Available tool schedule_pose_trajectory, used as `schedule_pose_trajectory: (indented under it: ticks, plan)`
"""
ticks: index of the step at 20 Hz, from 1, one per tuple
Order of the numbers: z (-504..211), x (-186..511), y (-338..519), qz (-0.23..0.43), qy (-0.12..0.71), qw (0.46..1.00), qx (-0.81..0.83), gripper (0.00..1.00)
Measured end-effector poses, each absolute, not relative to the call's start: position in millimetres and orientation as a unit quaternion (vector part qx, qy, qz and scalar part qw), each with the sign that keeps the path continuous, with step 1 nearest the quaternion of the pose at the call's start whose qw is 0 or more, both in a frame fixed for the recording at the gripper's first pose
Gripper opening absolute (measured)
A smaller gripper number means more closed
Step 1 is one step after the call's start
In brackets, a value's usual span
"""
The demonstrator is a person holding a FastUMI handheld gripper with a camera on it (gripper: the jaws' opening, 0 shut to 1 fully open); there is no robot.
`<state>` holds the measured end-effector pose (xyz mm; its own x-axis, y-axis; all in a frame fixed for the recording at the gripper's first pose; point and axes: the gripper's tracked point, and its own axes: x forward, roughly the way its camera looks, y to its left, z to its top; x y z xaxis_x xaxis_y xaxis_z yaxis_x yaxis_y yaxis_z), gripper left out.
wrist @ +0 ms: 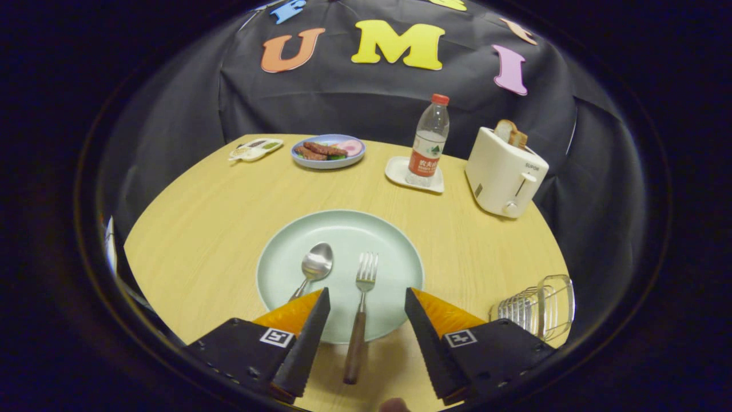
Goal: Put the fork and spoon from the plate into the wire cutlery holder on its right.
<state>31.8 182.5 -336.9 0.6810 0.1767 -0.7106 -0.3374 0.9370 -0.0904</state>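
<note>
Hand-held gripper (366,303) gapes wide, straddling the fork (360,309) untouched.

Silver spoon (313,270)'s handle hid behind the wide-apart gripper (366,306)'s left finger | clear wire cutlery holder (537,309) partly behind the right finger

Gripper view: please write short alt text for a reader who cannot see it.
The open gripper hovers over a pale green plate, with a wooden-handled fork lying between its fingers and a spoon beside the left finger. A wire cutlery holder sits on the round wooden table to the plate's right; a toaster, water bottle and food plate stand beyond.
</note>
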Motion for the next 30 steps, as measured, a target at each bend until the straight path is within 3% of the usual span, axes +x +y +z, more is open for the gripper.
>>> schedule_pose_trajectory:
  ticks: [3, 5, 8, 12, 20, 30]
  plan:
    - [-352, 32, 186, 0.142, 0.392, 0.903, -0.105, 0.7]
    - [-364, 29, 188, 0.136, 0.413, 0.896, -0.093, 0.56]
    - [-372, 32, 184, 0.118, 0.426, 0.893, -0.084, 0.23]
    - [-374, 30, 180, 0.107, 0.441, 0.887, -0.082, 0.03]
    - [-347, 28, 176, 0.111, 0.469, 0.875, -0.05, 0.03]
    - [-246, 17, 127, 0.126, 0.497, 0.858, -0.015, 0.03]
